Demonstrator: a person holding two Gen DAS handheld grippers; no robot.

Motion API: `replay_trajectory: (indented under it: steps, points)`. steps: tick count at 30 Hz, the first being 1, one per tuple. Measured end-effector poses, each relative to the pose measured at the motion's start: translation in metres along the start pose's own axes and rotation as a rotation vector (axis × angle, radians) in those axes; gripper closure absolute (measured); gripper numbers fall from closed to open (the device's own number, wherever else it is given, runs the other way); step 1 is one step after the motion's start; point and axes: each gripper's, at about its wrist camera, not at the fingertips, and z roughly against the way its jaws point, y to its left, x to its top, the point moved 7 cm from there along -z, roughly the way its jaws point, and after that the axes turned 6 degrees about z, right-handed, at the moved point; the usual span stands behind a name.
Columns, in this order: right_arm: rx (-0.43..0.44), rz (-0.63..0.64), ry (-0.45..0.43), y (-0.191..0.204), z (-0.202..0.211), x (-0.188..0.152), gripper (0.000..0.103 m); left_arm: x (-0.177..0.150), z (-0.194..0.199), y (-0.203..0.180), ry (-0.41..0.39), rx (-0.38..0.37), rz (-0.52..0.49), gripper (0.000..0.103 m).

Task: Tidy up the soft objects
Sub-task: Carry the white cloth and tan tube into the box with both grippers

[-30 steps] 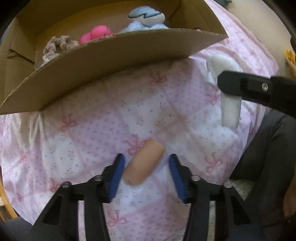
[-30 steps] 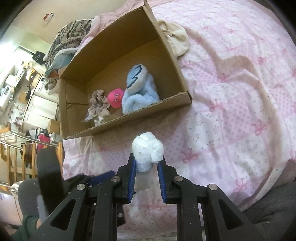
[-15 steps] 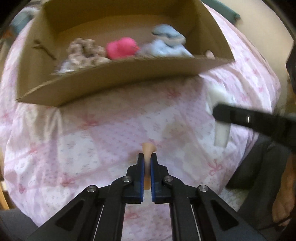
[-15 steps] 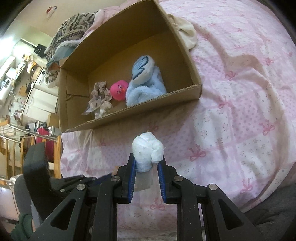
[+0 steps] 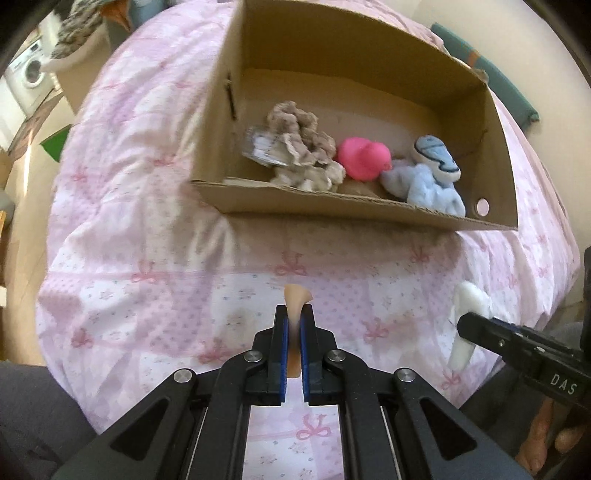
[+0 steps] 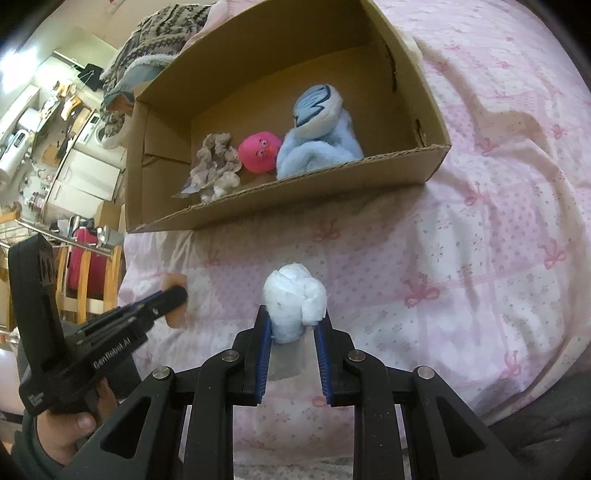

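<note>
My left gripper (image 5: 294, 325) is shut on a peach foam piece (image 5: 296, 300), squeezed flat, held above the pink bedspread (image 5: 147, 295). My right gripper (image 6: 293, 328) is shut on a white soft wad (image 6: 293, 299); it also shows in the left wrist view (image 5: 471, 306). The left gripper (image 6: 173, 295) shows at the left of the right wrist view. A cardboard box (image 5: 369, 212) ahead holds a beige scrunchy cloth (image 5: 299, 147), a pink plush ball (image 5: 364, 158) and a light blue plush (image 5: 432, 177). Both grippers are short of the box's near wall.
The box (image 6: 295, 192) rests on the bed. A patterned blanket (image 6: 162, 33) lies behind it. Chairs and a clothes rack (image 6: 85, 258) stand beside the bed at the left. A washing machine (image 5: 29, 74) is far left.
My left gripper shut on the peach foam piece and lifted it off the bedspread. Both grippers rose, so more of the box's inside shows. The right gripper kept its hold.
</note>
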Motion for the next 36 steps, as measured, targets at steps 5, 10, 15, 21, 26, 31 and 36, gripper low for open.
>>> replay_trajectory:
  steps: [5,10,15,21,26,31,36]
  points:
    - [0.029,0.005,-0.013,0.007,0.006,0.000,0.079,0.006,0.017,-0.007,-0.055,0.002,0.029,0.097]
    - [0.061,0.043,-0.057,0.021,0.027,0.008,0.079,0.030,0.053,-0.011,-0.145,-0.016,0.046,0.097]
    - [0.063,0.098,-0.136,0.034,0.053,0.033,0.079,0.058,0.073,-0.029,-0.203,-0.044,0.002,0.097]
    - [0.019,0.118,-0.209,0.025,0.072,0.070,0.079,0.096,0.074,-0.043,-0.236,-0.042,-0.035,0.097]
    - [-0.023,0.103,-0.244,0.002,0.078,0.096,0.079,0.120,0.059,-0.048,-0.249,-0.034,-0.034,0.097]
    - [-0.091,0.085,-0.261,-0.023,0.070,0.109,0.079,0.132,0.035,-0.044,-0.268,0.011,-0.047,0.097]
    - [-0.161,0.051,-0.219,-0.045,0.049,0.108,0.079,0.129,0.008,-0.037,-0.237,0.019,-0.048,0.097]
